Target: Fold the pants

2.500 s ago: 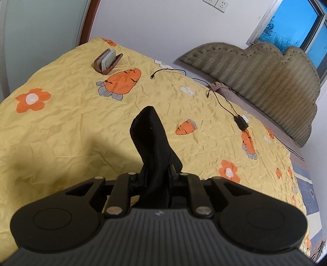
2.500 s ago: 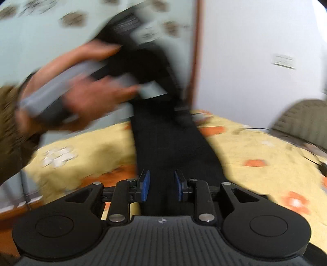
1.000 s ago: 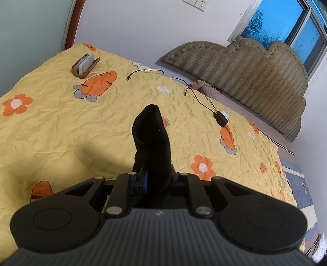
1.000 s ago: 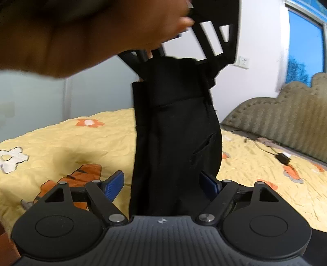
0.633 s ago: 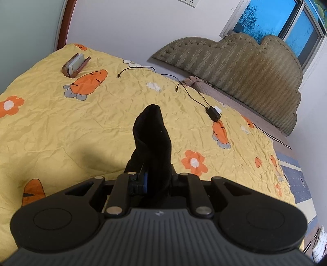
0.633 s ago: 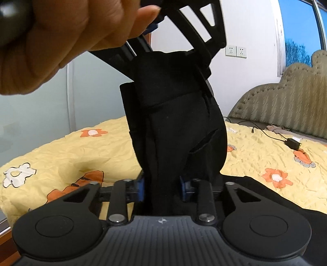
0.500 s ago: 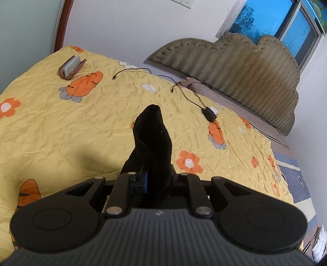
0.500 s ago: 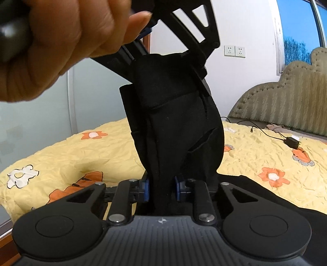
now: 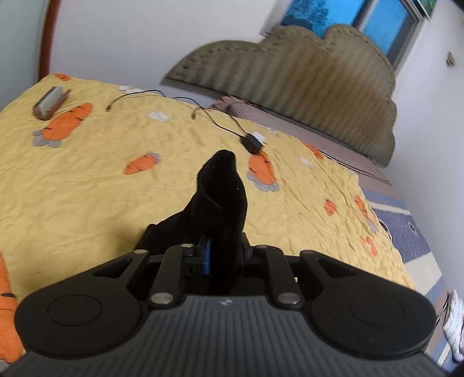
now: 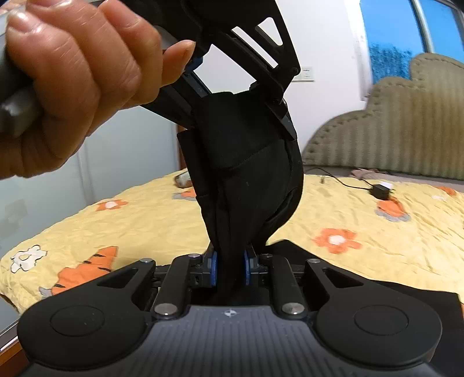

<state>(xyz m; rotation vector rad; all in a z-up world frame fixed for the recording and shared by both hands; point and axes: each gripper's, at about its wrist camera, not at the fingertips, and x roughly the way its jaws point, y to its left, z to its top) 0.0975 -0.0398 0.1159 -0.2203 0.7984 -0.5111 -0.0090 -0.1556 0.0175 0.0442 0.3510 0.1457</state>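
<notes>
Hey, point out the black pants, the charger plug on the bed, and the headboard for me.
black pants [image 10: 249,185]: right wrist view, middle of the hanging fabric.
charger plug [image 9: 251,142]: left wrist view, its black body.
headboard [image 9: 304,81]: left wrist view, upholstered front.

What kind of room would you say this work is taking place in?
Most likely a bedroom: a bed under a yellow bedspread, a padded headboard against the wall, and a window above it.

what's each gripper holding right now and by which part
Both hold the black pants, bunched. The left gripper is shut on a gathered fold. The right gripper is closing on the fabric hanging just below that. Which part of the pants cannot be told.
</notes>
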